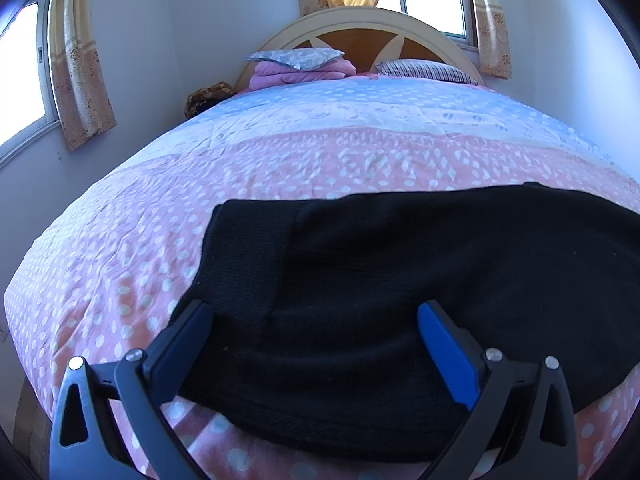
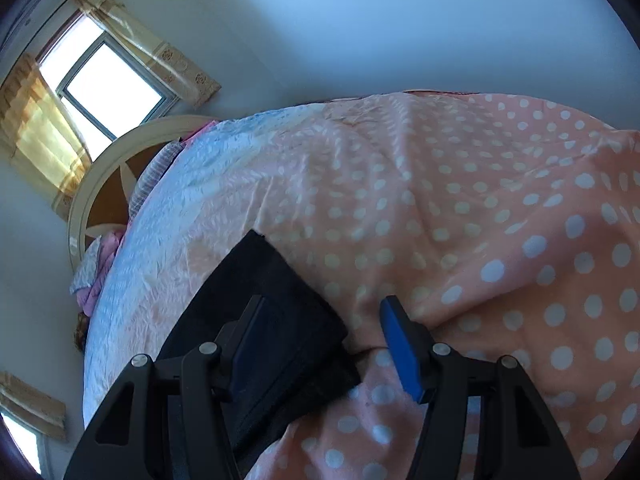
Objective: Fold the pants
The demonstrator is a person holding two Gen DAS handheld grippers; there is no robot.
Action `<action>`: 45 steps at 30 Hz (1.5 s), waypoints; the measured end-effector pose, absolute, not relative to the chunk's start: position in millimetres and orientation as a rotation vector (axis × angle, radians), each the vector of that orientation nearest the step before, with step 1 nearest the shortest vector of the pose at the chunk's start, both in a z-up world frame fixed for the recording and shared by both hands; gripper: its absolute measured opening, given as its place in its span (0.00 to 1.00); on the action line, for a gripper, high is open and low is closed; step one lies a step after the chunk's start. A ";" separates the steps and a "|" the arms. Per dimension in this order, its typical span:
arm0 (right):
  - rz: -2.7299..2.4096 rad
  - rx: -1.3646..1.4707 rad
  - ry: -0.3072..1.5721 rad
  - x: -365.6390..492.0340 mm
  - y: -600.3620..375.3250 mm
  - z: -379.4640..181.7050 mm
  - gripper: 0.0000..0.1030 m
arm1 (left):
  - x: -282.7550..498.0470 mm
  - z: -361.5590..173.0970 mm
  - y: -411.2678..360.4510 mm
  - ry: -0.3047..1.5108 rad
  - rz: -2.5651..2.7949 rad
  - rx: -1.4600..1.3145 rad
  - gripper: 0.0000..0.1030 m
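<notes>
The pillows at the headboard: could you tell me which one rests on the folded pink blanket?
The grey floral pillow on the left lies on the pink blanket; the striped pillow on the right lies directly on the bed.

No readable text, label, brand or number is showing in either view. The bedspread (image 1: 280, 152) is carrying only dots and leaf prints.

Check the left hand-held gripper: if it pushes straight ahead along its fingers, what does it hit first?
Most likely the black pants. The left hand-held gripper is open with the fabric lying directly ahead between its fingers on the pink dotted bedspread. Depth is unclear, so contact distance can't be judged.
</notes>
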State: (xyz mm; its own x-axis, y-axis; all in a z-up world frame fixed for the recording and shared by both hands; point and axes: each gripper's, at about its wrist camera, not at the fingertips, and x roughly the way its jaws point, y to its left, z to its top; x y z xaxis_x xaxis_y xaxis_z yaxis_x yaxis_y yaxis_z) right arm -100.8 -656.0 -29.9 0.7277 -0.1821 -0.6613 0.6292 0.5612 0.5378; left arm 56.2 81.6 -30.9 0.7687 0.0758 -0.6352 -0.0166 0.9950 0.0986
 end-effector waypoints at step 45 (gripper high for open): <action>0.335 0.214 0.812 -4.8 -293.2 11.9 0.79 | 48.8 -29.8 85.1 0.672 0.027 0.075 1.00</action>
